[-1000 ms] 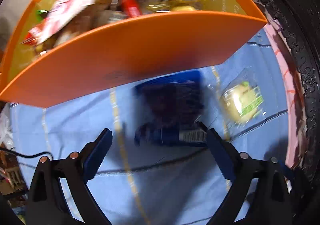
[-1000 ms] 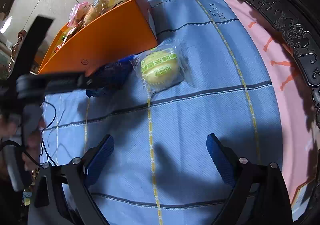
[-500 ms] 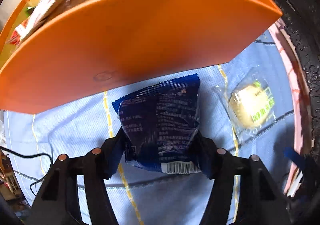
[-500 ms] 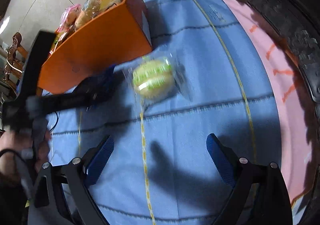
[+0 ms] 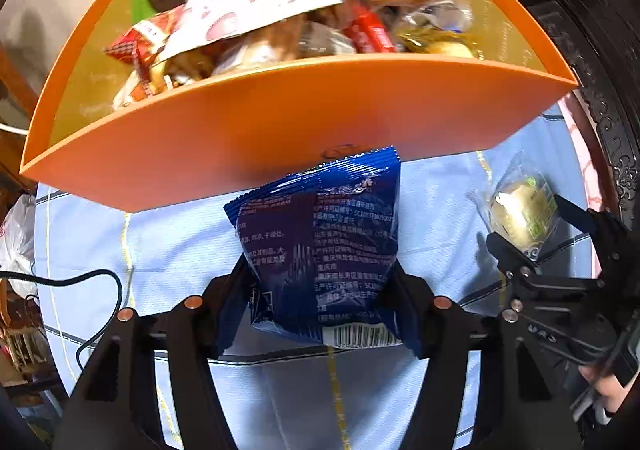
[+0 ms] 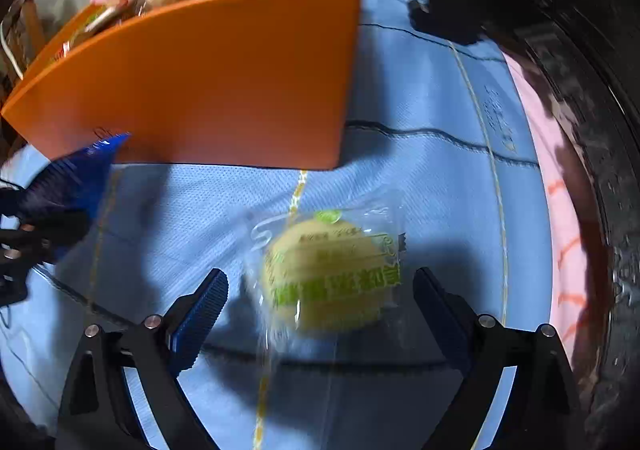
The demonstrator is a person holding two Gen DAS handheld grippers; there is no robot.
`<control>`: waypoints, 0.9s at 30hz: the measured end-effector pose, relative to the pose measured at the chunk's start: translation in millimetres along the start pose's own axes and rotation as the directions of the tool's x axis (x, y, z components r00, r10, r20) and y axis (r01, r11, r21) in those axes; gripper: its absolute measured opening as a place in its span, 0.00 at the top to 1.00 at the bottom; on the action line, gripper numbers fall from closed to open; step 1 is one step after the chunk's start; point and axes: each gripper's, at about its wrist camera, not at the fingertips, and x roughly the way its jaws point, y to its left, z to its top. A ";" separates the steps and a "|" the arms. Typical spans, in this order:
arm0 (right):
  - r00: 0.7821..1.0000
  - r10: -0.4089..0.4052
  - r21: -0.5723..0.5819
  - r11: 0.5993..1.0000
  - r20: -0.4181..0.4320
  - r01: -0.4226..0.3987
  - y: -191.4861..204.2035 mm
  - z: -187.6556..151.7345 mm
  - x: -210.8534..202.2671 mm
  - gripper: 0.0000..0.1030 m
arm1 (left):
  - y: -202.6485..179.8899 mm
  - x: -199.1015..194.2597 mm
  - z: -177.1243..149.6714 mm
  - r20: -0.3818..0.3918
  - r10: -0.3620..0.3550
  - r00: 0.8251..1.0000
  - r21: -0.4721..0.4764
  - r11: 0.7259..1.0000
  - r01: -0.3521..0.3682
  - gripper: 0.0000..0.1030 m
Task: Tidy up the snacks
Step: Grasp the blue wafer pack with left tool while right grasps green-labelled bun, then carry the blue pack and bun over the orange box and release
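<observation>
My left gripper (image 5: 320, 286) is shut on a blue snack packet (image 5: 324, 242) and holds it up just in front of the orange box (image 5: 280, 129), which is full of wrapped snacks (image 5: 280, 9). My right gripper (image 6: 320, 302) is open, its fingers on either side of a clear-wrapped yellow-green cake (image 6: 328, 274) lying on the blue cloth. The cake (image 5: 520, 213) and the right gripper (image 5: 532, 246) also show at the right of the left wrist view. The blue packet (image 6: 76, 177) shows at the left of the right wrist view, beside the orange box (image 6: 220, 89).
The blue quilted cloth (image 6: 420, 177) covers the table, with a pink cloth (image 6: 568, 209) and a dark carved wooden edge (image 5: 600, 89) to the right. A black cable (image 5: 80, 282) lies at the left. A white plastic bag (image 5: 16, 234) sits at the far left.
My left gripper closed on the blue packet and lifted it toward the orange box. My right gripper moved forward until the wrapped cake lay between its open fingers.
</observation>
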 end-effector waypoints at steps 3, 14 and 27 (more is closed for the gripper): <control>0.999 0.035 0.016 0.999 -0.019 -0.035 -3.4 1.1 1.9 0.32 | 5.9 0.4 -0.4 0.000 0.003 1.000 -0.007 1.000 -0.003 0.40; 0.992 0.123 0.025 0.992 0.011 -0.124 1.0 -8.0 -30.9 0.37 | 5.2 0.3 -0.2 -0.003 0.000 1.000 -0.023 1.000 0.000 0.40; 0.961 0.227 -0.049 0.974 0.158 -0.222 27.0 9.1 -103.9 0.36 | 20.1 -55.5 -6.8 0.095 -0.021 0.995 -0.051 0.998 0.026 0.40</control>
